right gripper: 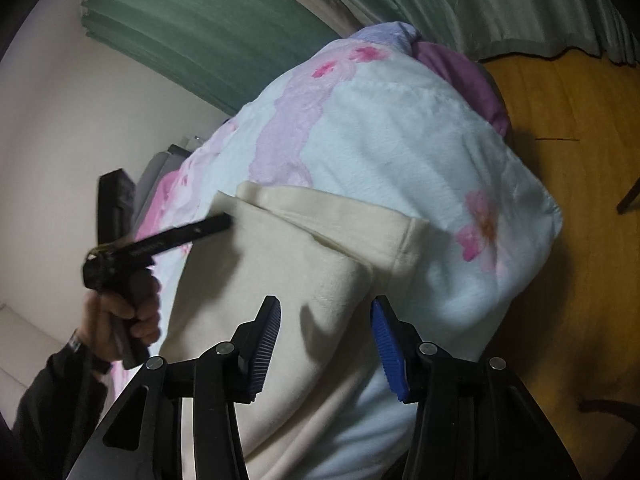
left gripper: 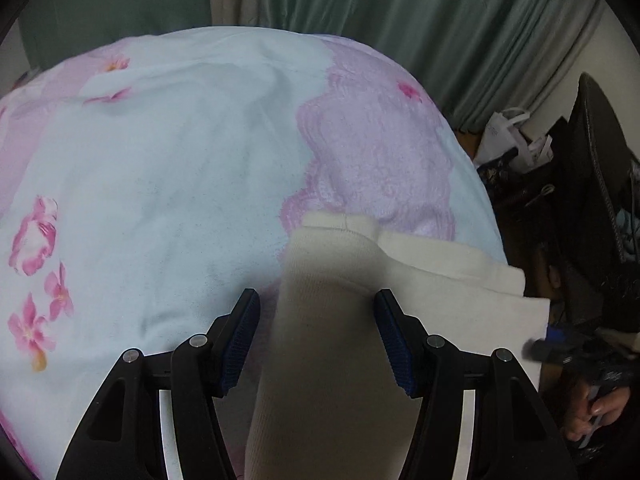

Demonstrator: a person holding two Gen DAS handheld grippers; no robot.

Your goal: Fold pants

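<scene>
Cream pants lie folded on a floral blanket; in the right wrist view the pants show layered folds with a cuff at the right. My left gripper is open, its blue pads either side of a cream fold that rises between them without touching. My right gripper is open above the pants' near edge, empty. The left gripper also shows in the right wrist view, held by a hand at the left. The right gripper appears blurred at the right edge of the left wrist view.
The blanket covers a bed that ends at a wooden floor on the right. Green curtains hang behind. Bags and dark furniture stand to the bed's right. A purple pillow lies at the far end.
</scene>
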